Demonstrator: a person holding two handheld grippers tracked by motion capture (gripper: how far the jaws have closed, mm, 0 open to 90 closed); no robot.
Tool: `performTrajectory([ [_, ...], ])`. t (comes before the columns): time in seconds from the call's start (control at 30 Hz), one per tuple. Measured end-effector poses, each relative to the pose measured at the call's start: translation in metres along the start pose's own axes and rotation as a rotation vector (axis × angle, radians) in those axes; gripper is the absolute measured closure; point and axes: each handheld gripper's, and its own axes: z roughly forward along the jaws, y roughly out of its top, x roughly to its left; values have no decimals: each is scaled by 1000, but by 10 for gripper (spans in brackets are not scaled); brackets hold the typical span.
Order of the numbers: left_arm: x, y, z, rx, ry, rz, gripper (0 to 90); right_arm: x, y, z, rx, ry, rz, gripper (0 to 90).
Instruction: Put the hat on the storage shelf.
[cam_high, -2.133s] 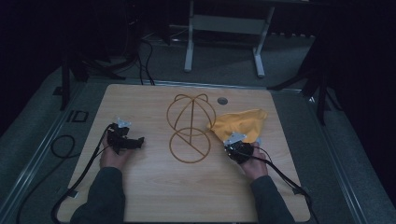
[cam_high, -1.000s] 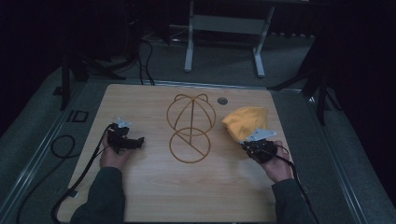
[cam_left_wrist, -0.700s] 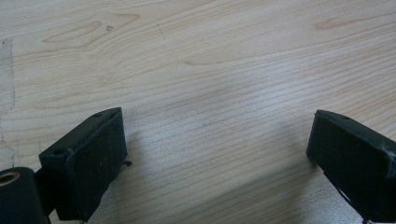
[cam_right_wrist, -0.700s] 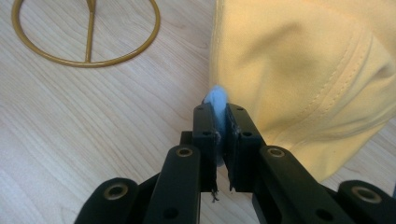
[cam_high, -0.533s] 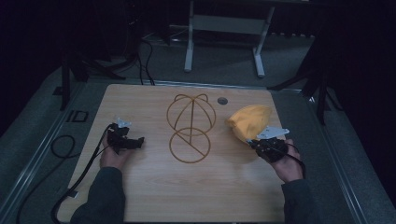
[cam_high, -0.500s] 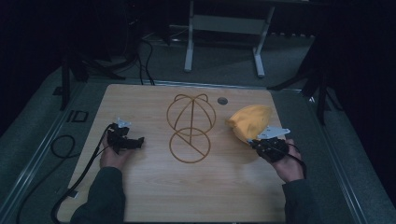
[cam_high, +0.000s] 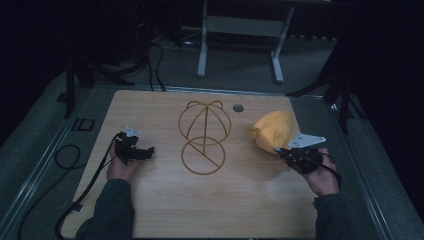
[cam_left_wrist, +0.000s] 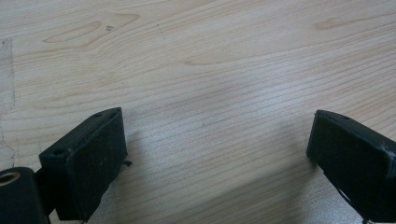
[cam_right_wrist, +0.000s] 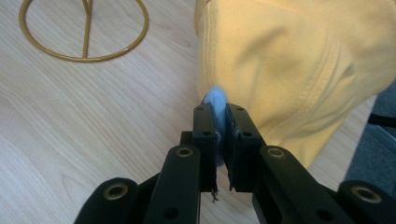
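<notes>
A yellow cap (cam_high: 272, 131) hangs a little above the right side of the wooden table (cam_high: 165, 210). My right gripper (cam_high: 281, 150) is shut on its near edge. In the right gripper view the jaws (cam_right_wrist: 220, 109) pinch a pale blue patch at the rim of the yellow cap (cam_right_wrist: 289, 60). A gold wire hat stand (cam_high: 205, 137), a domed frame on a ring base, stands at the table's middle, left of the cap; its ring (cam_right_wrist: 85, 37) lies at the upper left of the right gripper view. My left gripper (cam_high: 149, 150) rests on the left side, open (cam_left_wrist: 217, 135) over bare wood.
A round grommet hole (cam_high: 238, 107) sits near the table's far edge. A cable (cam_high: 65, 155) trails off the left side from the left gripper. A metal stand's legs (cam_high: 240, 25) rise on the floor beyond the table. Dark floor borders the table's right edge close to the cap.
My right gripper has carried the yellow cap to the right and slightly up, away from the wire stand. The left gripper has stayed in place.
</notes>
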Motion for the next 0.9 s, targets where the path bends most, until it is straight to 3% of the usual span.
performTrajectory([
  [0.17,0,0,0,0,0,0,49,-4,3,-9,-1,-6,-22,837],
  [0.33,0,0,0,0,0,0,49,-13,12,-28,-6,-51,-42,837],
  [0.67,0,0,0,0,0,1,49,-34,26,-71,-85,-131,-25,845],
  [0.77,0,0,0,1,1,1,49,-35,35,-72,-90,-135,-35,847],
  [0.9,0,0,0,0,0,1,49,-26,44,-58,-61,-121,-72,848],
])
